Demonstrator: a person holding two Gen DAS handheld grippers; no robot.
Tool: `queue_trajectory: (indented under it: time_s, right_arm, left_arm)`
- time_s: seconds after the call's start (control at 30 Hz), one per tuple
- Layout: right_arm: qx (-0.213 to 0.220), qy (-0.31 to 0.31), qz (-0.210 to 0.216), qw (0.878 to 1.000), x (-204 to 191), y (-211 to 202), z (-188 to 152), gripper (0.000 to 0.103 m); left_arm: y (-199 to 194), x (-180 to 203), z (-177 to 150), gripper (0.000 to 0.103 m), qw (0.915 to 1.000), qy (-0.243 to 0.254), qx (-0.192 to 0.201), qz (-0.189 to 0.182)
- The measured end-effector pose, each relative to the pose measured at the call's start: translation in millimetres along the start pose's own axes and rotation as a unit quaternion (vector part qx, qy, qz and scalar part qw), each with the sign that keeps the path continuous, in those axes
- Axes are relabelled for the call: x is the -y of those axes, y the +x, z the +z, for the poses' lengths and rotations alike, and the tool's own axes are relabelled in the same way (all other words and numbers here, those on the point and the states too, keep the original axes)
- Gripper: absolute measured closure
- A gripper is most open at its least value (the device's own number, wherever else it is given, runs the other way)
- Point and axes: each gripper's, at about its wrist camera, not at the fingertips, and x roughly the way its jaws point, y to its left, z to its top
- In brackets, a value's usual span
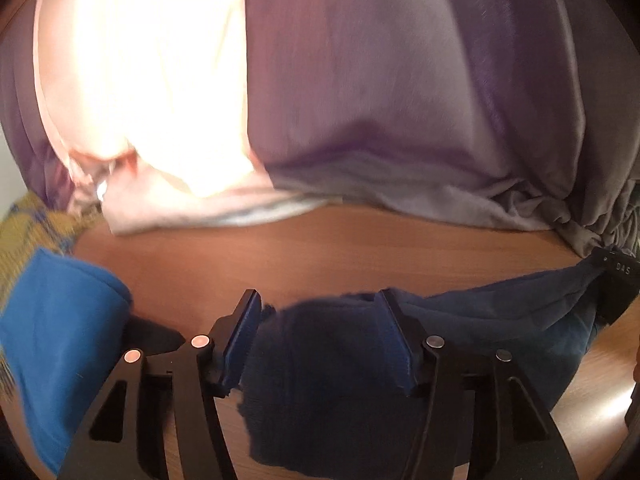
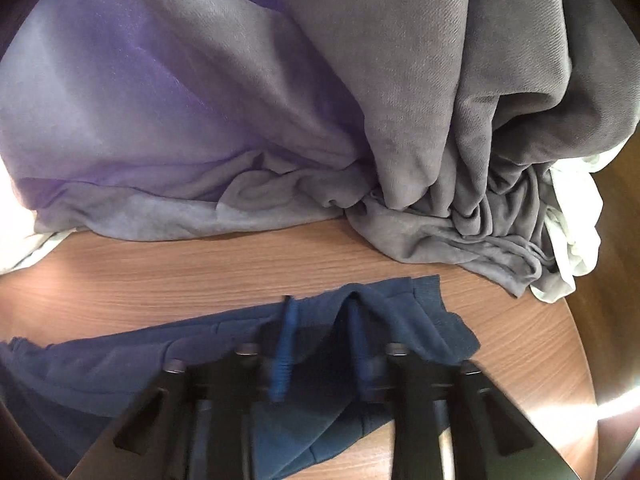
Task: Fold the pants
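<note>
The dark blue pants (image 2: 120, 364) lie along the near edge of the wooden worktop (image 2: 200, 264), stretched sideways between the 2 hands so that the edge stays straight for a fold.

The left tongs (image 1: 320, 340) stand well apart, with a bunch of the blue cloth lying between the 2 pads; the pads flank the fabric and do not seem to press it, so I judge this a released or not yet taken grip. Beside them on the left sits a brighter blue cloth (image 1: 60, 340), with a yellow checked fabric (image 1: 28, 232) behind it.

The right tongs (image 2: 324, 340) are narrower but also apart, straddling a raised pleat of the ribbed edge of the pants. The view is blurred there, and I see no firm pinch.

Behind the pants, a grey and purple curtain (image 2: 400, 100) bunches onto the worktop, with white cloth (image 2: 576, 240) under it at the right. The bare strip of wood between curtain and pants gives room to lay the fold.
</note>
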Motion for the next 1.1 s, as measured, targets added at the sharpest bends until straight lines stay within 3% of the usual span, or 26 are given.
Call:
queue_trajectory:
  time_s: [0.27, 0.5, 0.63, 0.87, 1.1]
  right_arm:
    - [0.021, 0.009, 0.036, 0.999, 16, -43, -2, 0.054]
    - [0.068, -0.042, 0.053, 0.995, 48, -86, -19, 0.054]
    - [0.063, -0.072, 0.048, 0.994, 66, -79, -28, 0.054]
    - [0.030, -0.134, 0.112, 0.984, 80, -49, -53, 0.054]
    - [0.039, -0.165, 0.142, 0.975, 80, -19, -65, 0.054]
  left_arm:
    - [-35, 14, 10, 0.041, 0.9964, 0.030, 0.029, -0.073]
    - [-45, 55, 0, 0.041, 0.9888, 0.065, 0.025, -0.132]
    - [-34, 83, -15, 0.041, 0.9844, 0.072, -0.010, -0.160]
    - [-19, 117, -37, 0.041, 0.9800, 0.083, -0.041, -0.176]
    - [-7, 136, -49, 0.041, 0.9766, 0.094, -0.057, -0.185]
